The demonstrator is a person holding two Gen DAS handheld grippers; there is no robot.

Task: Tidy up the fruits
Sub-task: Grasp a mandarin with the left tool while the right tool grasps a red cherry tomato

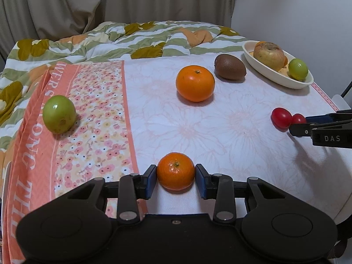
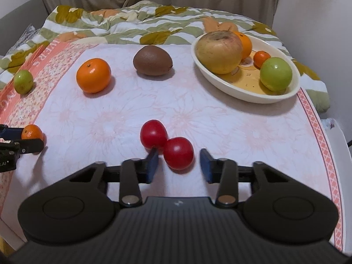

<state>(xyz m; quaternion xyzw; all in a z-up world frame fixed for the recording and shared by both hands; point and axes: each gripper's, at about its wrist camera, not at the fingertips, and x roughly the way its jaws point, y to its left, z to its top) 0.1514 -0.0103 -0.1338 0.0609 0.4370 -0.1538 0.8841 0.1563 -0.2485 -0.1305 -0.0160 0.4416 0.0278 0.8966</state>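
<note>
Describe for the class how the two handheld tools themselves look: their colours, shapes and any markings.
Both are matte black. The left tool has a broad body with two rounded lobes, each bearing a circular disc, silver pivot bolts on its linkage bars, and blue pads on the fingers. The right tool is built alike, with a ribbed centre carrying a small pale logo; from the side it shows white letters "DAS". No cables or sleeves are visible.
</note>
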